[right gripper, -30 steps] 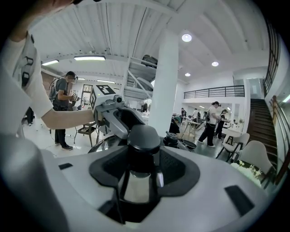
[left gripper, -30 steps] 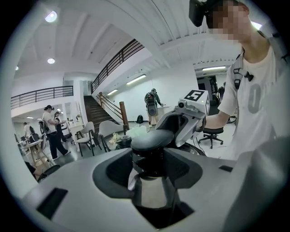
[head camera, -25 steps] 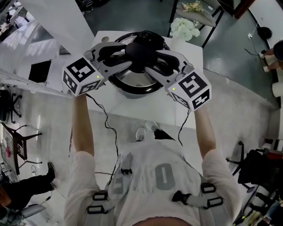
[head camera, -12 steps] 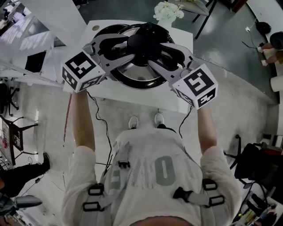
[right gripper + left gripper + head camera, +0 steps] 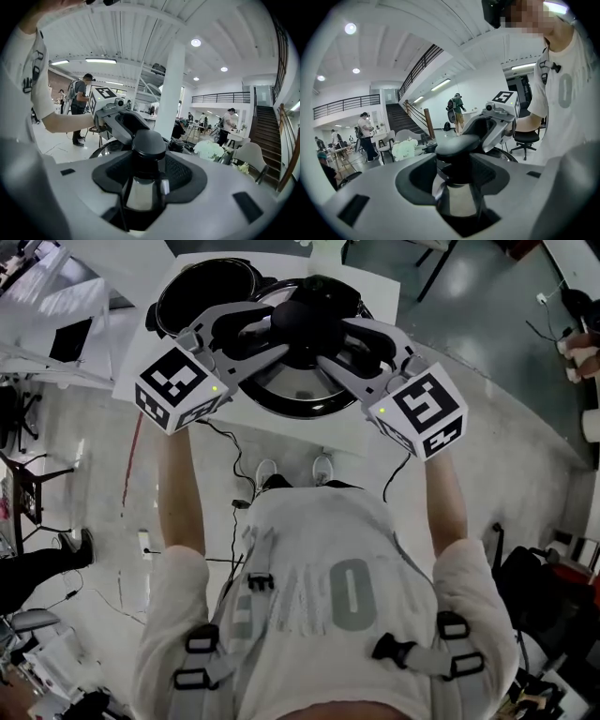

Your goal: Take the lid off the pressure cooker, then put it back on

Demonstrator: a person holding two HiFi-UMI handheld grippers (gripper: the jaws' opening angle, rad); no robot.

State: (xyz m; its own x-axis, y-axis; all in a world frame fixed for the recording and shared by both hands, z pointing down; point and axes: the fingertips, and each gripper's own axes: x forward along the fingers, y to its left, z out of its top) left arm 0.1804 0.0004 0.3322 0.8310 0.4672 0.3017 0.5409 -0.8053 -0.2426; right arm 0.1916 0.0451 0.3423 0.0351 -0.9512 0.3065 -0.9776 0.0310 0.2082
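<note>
- since a second earlier, both grippers had carried the lid (image 5: 291, 390) off the pot (image 5: 202, 292). before, the lid covered the pot and hid it; now the pot's dark open mouth showed up and to the left of the fingers in the head view.
- the left gripper (image 5: 278, 331) came in from the left, its fingers about half closed and pressing on the black knob (image 5: 302, 322) at the lid's middle. in the left gripper view the knob (image 5: 457, 145) stood between the two pads, its stem pinched by them.
- the right gripper (image 5: 328, 338) met it from the opposite side, its fingers likewise about half closed and clamped on the same knob. the right gripper view showed the knob (image 5: 149, 143) rising between that gripper's pads.
- the two sets of fingertips faced each other across the knob, close together. each gripper showed just beyond the knob in the other's view.
- the lid hung directly under the fingers, with its steel dome showing below and around them. its rim overlapped the pot's right edge in the head view.
- the white table (image 5: 382, 294) lay beneath the lid and beyond the fingertips, and the pot stood on it.
- the left marker cube (image 5: 178, 388) and the right marker cube (image 5: 424, 413) sat behind the fingers, toward the person.
- white flowers (image 5: 211, 150) stood well beyond the fingertips in the right gripper view.
</note>
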